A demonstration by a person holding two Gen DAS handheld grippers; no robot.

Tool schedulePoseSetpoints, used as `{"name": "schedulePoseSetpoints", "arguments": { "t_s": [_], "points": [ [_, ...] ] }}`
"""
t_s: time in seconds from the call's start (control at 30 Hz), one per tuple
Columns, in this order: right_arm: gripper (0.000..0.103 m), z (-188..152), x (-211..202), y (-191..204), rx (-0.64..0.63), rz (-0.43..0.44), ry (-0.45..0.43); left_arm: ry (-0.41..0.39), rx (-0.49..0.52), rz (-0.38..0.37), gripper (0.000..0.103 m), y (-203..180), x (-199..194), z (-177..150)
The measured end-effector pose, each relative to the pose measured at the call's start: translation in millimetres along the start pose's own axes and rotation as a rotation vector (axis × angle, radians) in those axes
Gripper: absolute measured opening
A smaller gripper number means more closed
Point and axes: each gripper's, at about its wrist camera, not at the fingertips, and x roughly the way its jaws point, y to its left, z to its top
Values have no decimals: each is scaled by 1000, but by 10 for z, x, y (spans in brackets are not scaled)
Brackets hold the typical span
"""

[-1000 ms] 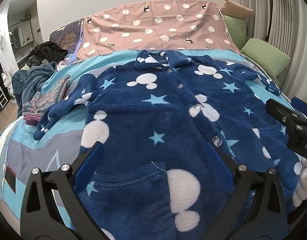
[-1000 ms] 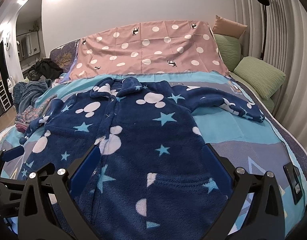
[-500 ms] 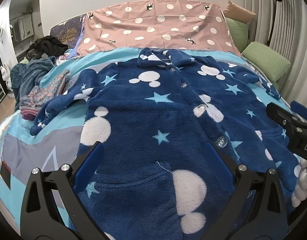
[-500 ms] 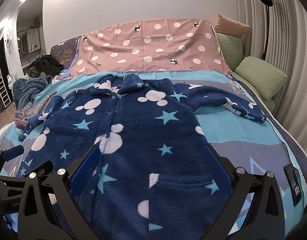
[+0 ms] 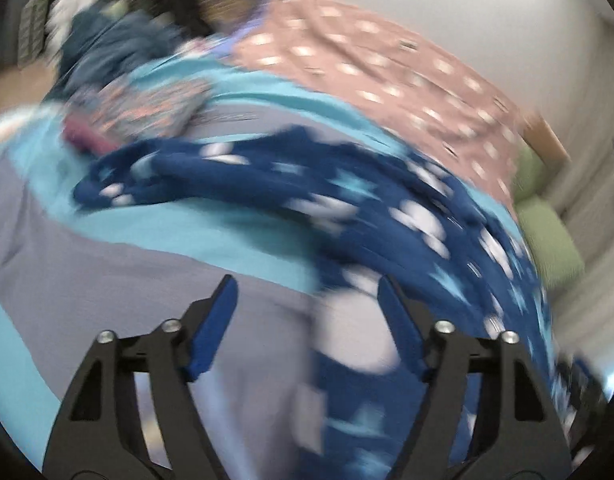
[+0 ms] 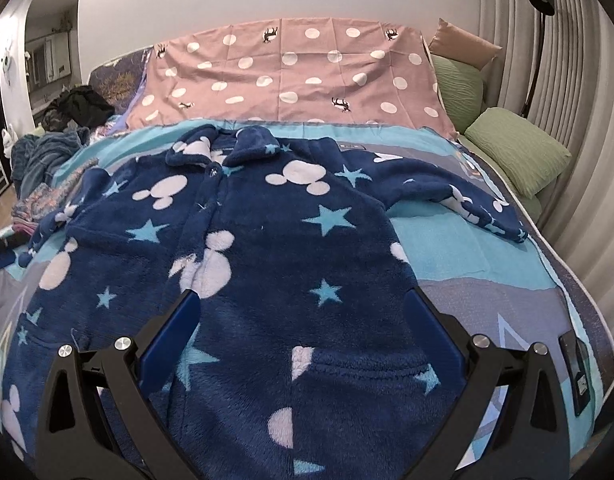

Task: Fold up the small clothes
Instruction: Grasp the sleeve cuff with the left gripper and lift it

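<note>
The left gripper [image 5: 307,308], its jaws just closing in but parted with nothing pinched, hangs in a blurred view over the bedspread [image 5: 107,280] at the edge of the blue fleece jacket [image 6: 267,240], while the right gripper [image 6: 303,320] gapes wide above the jacket spread flat.

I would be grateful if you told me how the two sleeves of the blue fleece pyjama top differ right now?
In the right wrist view the right-hand sleeve lies stretched sideways across the turquoise bedspread, its cuff near the bed's edge. The left-hand sleeve angles down along the body, its cuff close to the pile of clothes. The first shows its full length; the second looks bunched and shorter. Both are navy fleece with white heads and stars.
</note>
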Motion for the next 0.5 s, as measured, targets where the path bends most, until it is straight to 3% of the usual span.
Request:
{"name": "schedulePoseSetpoints", "arguments": {
  "t_s": [0.07, 0.23, 0.4, 0.5],
  "points": [
    [102, 18, 37, 19, -5, -12, 9, 9, -119, 9, 59, 406, 90, 174],
    [102, 50, 108, 71, -7, -31, 31, 19, -299, 93, 58, 1250, 342, 471],
    [102, 76, 191, 165, -30, -36, 51, 60, -549, 77, 70, 1978, 730, 573],
    [102, 104, 216, 209, -45, -38, 54, 88, -619, 146, 75, 2257, 968, 612]
  ]
}}
